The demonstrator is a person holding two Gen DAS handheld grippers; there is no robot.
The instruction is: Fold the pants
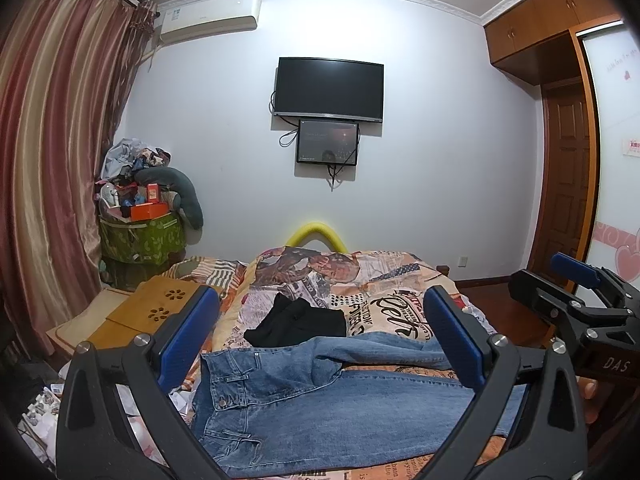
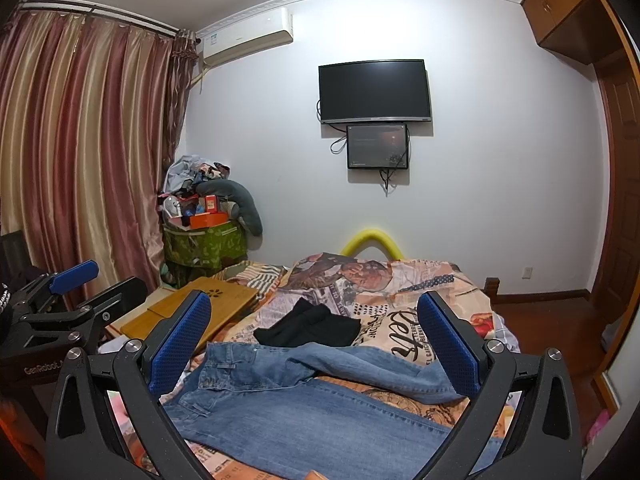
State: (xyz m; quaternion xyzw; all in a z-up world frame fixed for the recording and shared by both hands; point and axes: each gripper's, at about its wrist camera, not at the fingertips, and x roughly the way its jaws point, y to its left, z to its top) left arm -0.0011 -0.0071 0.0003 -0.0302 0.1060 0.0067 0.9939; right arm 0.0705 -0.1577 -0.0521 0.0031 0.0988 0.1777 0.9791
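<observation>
Blue jeans (image 1: 320, 404) lie spread on the bed, waistband to the left and both legs running right; the far leg bends across the quilt. The same jeans (image 2: 304, 396) fill the lower middle of the right wrist view. My left gripper (image 1: 320, 332) hovers above them, open, nothing between its blue pads. My right gripper (image 2: 316, 332) is also open and empty, held over the jeans. The right gripper (image 1: 576, 304) shows at the right edge of the left wrist view, and the left gripper (image 2: 68, 296) at the left edge of the right wrist view.
A folded black garment (image 1: 298, 322) lies on the patterned quilt (image 1: 380, 280) beyond the jeans. A wooden lap table (image 1: 148, 312) sits at the bed's left. A cluttered green bin (image 1: 140, 232) stands by the curtain. A wooden door and wardrobe (image 1: 568, 184) are on the right.
</observation>
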